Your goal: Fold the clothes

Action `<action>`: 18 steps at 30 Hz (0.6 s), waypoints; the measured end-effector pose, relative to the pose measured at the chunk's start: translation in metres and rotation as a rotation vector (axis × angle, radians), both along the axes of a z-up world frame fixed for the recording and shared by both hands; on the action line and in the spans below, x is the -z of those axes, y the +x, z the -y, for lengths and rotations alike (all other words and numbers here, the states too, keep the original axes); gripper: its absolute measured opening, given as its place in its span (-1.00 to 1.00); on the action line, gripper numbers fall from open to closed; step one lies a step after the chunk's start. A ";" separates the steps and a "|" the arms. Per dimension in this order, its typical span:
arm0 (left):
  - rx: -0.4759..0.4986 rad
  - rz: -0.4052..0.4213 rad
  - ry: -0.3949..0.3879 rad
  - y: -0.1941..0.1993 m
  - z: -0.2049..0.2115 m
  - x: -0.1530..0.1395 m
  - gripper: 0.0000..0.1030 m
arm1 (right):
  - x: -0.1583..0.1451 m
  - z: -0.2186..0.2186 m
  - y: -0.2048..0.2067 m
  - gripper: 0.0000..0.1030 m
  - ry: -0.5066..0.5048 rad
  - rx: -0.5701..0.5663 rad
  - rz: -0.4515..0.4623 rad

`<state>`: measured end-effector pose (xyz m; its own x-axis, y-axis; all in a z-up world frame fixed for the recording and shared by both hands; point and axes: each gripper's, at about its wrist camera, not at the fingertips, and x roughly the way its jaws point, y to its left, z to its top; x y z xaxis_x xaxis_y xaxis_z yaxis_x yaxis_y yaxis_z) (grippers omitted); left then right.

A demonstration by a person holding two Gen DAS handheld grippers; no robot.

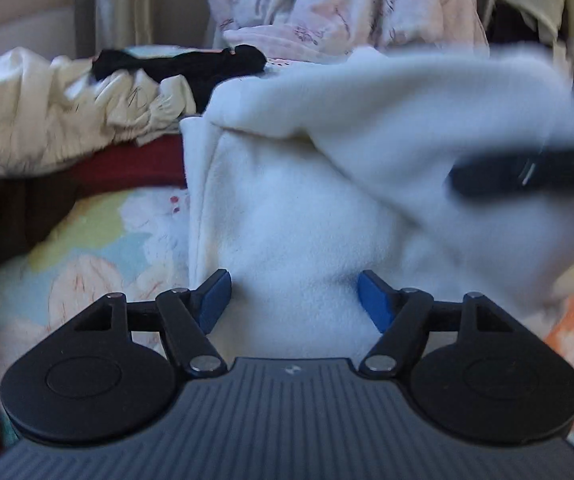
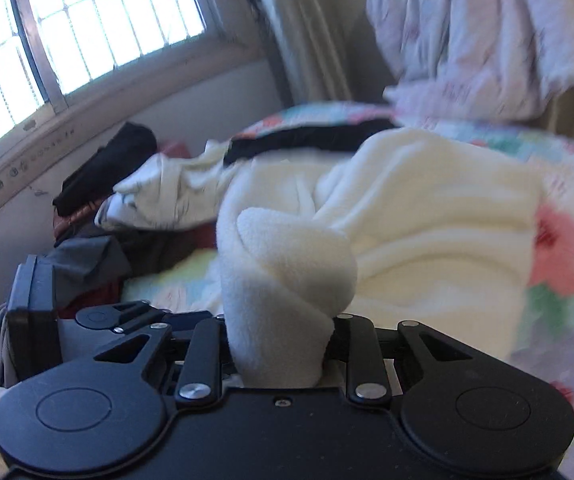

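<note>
Folding a cream fleece garment [image 2: 427, 216] on a floral bedspread [image 2: 563, 248], one flap lifted across by the right gripper [image 2: 279, 344].

Spread on the floral bedspread, the fleece garment lies mid-bed with its left edge doubled into a straight seam line, so it reads as partly folded. A heap of other clothes [image 1: 67, 120], cream, dark red and black, sits pushed to the window side, likely to keep room for folding. The right gripper is clamped on a thick bunched roll of fleece, which rises between its fingers; holding it high lets the flap swing over the body. The left gripper [image 1: 295, 300] hovers low above the flat fleece, blue pads [image 1: 217, 300] wide apart, holding nothing, perhaps ready to pin the cloth.
</note>
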<state>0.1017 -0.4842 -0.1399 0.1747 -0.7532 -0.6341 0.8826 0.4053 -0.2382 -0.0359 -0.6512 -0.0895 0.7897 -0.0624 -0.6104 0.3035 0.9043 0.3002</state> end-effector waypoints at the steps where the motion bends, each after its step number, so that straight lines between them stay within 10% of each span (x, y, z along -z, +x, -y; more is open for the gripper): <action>1: -0.015 0.022 0.022 0.002 -0.001 0.003 0.35 | 0.004 -0.002 0.004 -0.44 0.000 -0.006 -0.004; 11: -0.036 -0.176 -0.048 0.035 -0.003 0.015 0.35 | -0.036 -0.002 -0.004 -0.44 0.132 -0.001 0.165; 18: -0.068 -0.248 -0.111 0.048 -0.017 0.009 0.34 | 0.023 -0.049 0.035 -0.44 -0.057 -0.041 -0.021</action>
